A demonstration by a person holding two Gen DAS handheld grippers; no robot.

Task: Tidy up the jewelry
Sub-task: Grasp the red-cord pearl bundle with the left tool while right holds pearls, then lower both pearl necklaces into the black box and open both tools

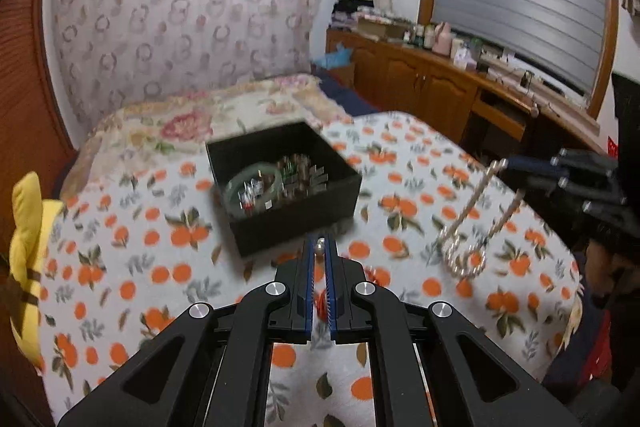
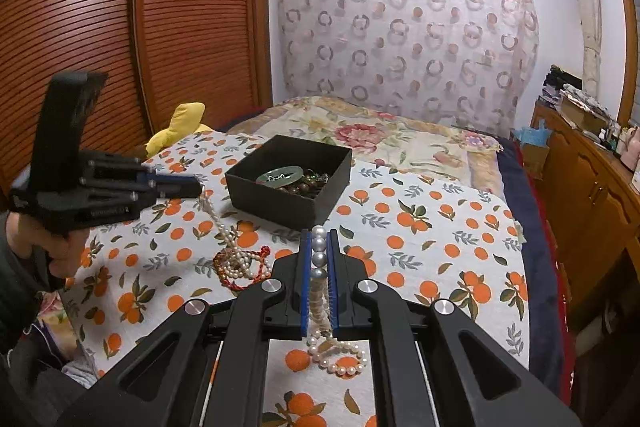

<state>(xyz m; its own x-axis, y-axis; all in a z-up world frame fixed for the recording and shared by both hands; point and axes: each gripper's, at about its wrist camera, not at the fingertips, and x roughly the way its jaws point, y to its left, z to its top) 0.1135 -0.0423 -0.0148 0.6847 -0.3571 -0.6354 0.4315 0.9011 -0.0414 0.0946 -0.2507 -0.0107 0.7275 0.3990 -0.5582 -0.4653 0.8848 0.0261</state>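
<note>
bangle (image 2: 280, 174) in box (image 2: 288, 201) (on bed (image 2: 420, 227))

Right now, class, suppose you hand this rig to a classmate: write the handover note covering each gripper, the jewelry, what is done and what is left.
Left gripper: shut on the pearl necklace, lifted above the bed.
Right gripper: shut on the same strand by its larger grey pearls; the rest hangs down and trails on the orange-print bedspread.
Black box: open on the bed, already holding a green bangle and dark beads.
Left to do: get the pearls into the box, then the red cord bracelet lying under them.
</note>
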